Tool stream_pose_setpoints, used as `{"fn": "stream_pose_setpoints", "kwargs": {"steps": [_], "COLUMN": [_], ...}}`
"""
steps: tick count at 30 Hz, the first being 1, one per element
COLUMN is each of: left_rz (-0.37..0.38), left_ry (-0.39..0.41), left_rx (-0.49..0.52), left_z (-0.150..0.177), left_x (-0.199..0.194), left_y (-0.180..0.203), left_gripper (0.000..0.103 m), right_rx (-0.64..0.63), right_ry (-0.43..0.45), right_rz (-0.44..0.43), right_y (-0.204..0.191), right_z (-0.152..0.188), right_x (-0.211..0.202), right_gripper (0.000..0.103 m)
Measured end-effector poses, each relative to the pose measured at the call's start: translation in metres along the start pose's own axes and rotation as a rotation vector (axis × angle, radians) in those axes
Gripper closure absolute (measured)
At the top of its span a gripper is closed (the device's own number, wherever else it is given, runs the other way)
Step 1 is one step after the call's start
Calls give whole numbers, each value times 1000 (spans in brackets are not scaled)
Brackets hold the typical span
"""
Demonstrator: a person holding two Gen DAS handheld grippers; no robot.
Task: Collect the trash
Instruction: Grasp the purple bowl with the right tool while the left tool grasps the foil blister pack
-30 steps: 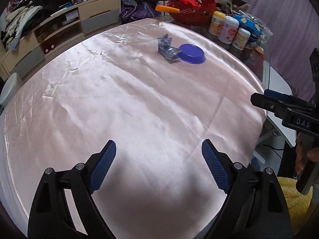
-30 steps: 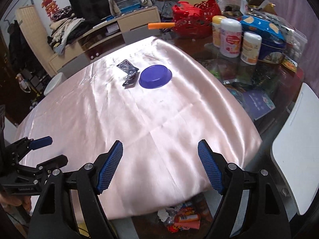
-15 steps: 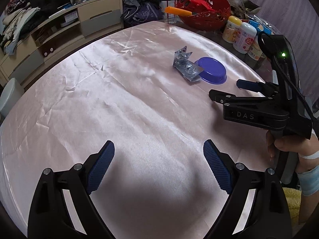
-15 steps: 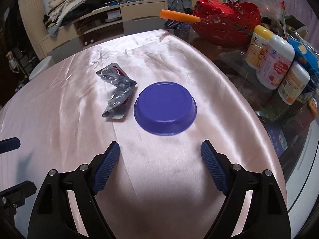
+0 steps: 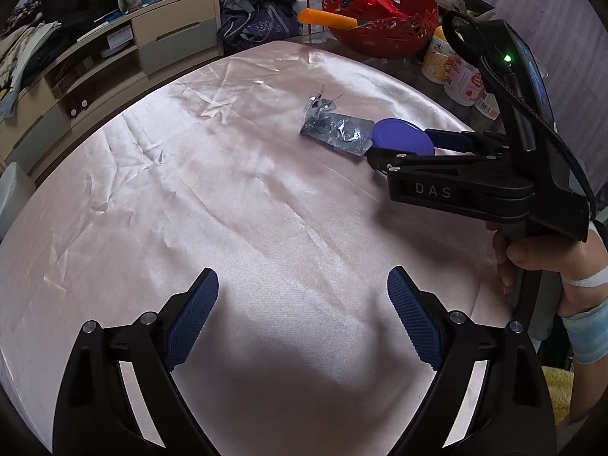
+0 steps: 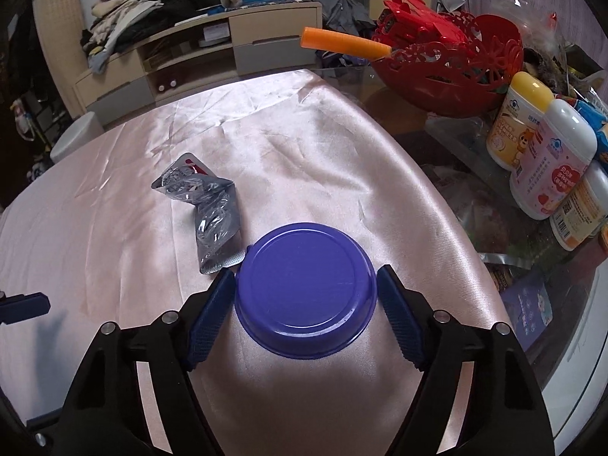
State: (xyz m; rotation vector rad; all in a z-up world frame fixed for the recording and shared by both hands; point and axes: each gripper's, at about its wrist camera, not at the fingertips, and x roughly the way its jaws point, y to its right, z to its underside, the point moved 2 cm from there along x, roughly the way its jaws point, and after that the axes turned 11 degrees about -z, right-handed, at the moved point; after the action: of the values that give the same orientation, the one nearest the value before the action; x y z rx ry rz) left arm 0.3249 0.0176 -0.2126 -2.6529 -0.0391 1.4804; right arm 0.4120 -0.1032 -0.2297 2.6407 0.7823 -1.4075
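A purple bowl (image 6: 306,288) lies upside down on the pink satin tablecloth (image 6: 114,235). A crumpled silver foil wrapper (image 6: 209,209) lies just to its left, one corner touching the bowl. My right gripper (image 6: 306,307) is open, its blue pads on either side of the bowl, close to its rim. In the left wrist view the wrapper (image 5: 334,127) and the bowl (image 5: 402,140) lie far ahead, the right gripper (image 5: 406,144) reaching them from the right. My left gripper (image 5: 304,323) is open and empty above the near cloth.
A red basket (image 6: 448,72) with a red toy and an orange stick (image 6: 345,43) stands at the back right. Several bottles (image 6: 547,155) stand on the bare glass at the right. A low cabinet (image 6: 209,49) runs behind the table.
My right gripper has moved forward until its open fingers straddle the purple bowl. The left gripper has crept slightly forward. Bowl and wrapper have not moved.
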Motion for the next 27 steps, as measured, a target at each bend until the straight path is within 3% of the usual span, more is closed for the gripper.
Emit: {"fn": "stream_pose_setpoints", "kwargs": {"steps": [7, 18, 27], "left_rz": [10, -8, -13], "left_ry": [15, 70, 56], "left_rx": [25, 1, -1], "left_z": [-20, -79, -110], "left_x": [11, 33, 62], "left_y": [17, 25, 42], "left_gripper": [17, 18, 17], "right_rx": [53, 72, 85], "right_ry": [-1, 104, 145], "right_rz": [-90, -56, -97], "right_y": [13, 56, 59], "right_z": [7, 25, 42], "right_x": [-17, -89, -108], "right_gripper": [28, 28, 28]}}
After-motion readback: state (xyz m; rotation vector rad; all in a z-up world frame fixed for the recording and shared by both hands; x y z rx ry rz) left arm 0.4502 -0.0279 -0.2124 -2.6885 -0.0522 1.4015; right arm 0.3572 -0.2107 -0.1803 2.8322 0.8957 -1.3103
